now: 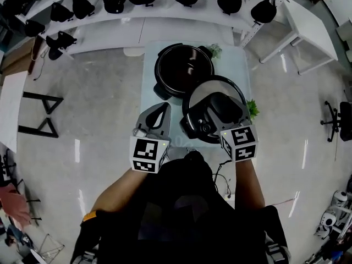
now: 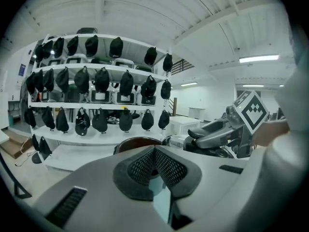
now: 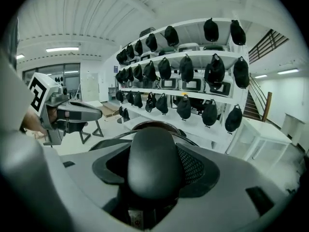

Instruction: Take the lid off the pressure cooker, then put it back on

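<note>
The open pressure cooker pot (image 1: 183, 70) stands at the far side of a small pale table (image 1: 149, 87), its dark inside showing. The round black lid (image 1: 214, 114) is off the pot, held just in front and to the right of it, overlapping the pot's near rim. My right gripper (image 1: 220, 113) is shut on the lid's black handle (image 3: 154, 163), which fills the space between its jaws in the right gripper view. My left gripper (image 1: 161, 108) hovers left of the lid, shut with nothing in it (image 2: 154, 152). The pot's rim (image 2: 137, 142) shows beyond its tips.
White shelves (image 1: 137, 10) hung with several black caps run behind the table. Small green plants (image 1: 215, 51) sit at the table's right side. A white desk (image 1: 308, 26) stands at the right, black stands (image 1: 41, 114) at the left, on glossy floor.
</note>
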The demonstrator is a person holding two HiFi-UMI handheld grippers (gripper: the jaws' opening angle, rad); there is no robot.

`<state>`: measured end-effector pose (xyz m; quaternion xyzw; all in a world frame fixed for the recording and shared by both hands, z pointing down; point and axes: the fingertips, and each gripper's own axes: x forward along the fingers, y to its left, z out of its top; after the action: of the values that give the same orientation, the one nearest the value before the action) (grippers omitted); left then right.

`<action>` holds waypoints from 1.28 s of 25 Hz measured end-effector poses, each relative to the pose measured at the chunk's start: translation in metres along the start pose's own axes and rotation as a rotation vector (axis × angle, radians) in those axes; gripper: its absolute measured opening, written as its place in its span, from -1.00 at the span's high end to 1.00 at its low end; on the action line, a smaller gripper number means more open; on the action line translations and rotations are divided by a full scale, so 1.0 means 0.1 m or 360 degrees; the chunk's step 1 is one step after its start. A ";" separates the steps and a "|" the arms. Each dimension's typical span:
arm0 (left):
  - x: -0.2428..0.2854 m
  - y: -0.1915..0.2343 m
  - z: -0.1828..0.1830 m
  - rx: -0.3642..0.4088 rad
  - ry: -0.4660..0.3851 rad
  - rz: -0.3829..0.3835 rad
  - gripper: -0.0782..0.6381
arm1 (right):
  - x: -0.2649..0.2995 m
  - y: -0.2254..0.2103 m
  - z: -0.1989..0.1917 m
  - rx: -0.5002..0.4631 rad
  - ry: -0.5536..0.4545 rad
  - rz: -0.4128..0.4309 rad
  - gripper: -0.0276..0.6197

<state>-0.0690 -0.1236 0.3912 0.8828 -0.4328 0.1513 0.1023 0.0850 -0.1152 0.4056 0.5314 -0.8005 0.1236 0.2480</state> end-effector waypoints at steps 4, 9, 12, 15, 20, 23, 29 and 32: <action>-0.01 -0.19 -0.21 0.0024 0.0057 -0.0096 0.76 | -0.14 0.02 -0.32 0.0081 0.0041 -0.0091 0.02; 0.02 -0.36 -0.52 0.0040 0.0138 -0.0170 0.76 | -0.20 0.00 -0.76 0.0180 0.0104 -0.0172 0.02; 0.04 -0.47 -0.71 0.0040 0.0182 -0.0201 0.76 | -0.19 -0.03 -1.05 0.0211 0.0142 -0.0184 0.02; 0.08 -0.56 -0.94 0.0028 0.0234 -0.0220 0.76 | -0.13 -0.04 -1.33 0.0195 0.0195 -0.0188 0.02; 0.24 -0.68 -1.27 0.0025 0.0327 -0.0230 0.76 | 0.09 -0.06 -1.68 0.0184 0.0245 -0.0168 0.02; 0.31 -0.71 -1.42 0.0035 0.0357 -0.0216 0.76 | 0.22 -0.05 -1.87 0.0196 0.0270 -0.0153 0.02; 0.46 -0.73 -1.61 0.0059 0.0415 -0.0187 0.76 | 0.49 -0.03 -2.19 0.0181 0.0310 -0.0108 0.02; 0.53 -0.75 -1.66 0.0070 0.0423 -0.0178 0.76 | 0.62 -0.01 -2.31 0.0180 0.0319 -0.0087 0.02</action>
<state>-0.0085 -0.0658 0.5616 0.8797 -0.3622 0.2705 0.1477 0.1278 -0.0576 0.6340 0.5513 -0.7485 0.2144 0.2998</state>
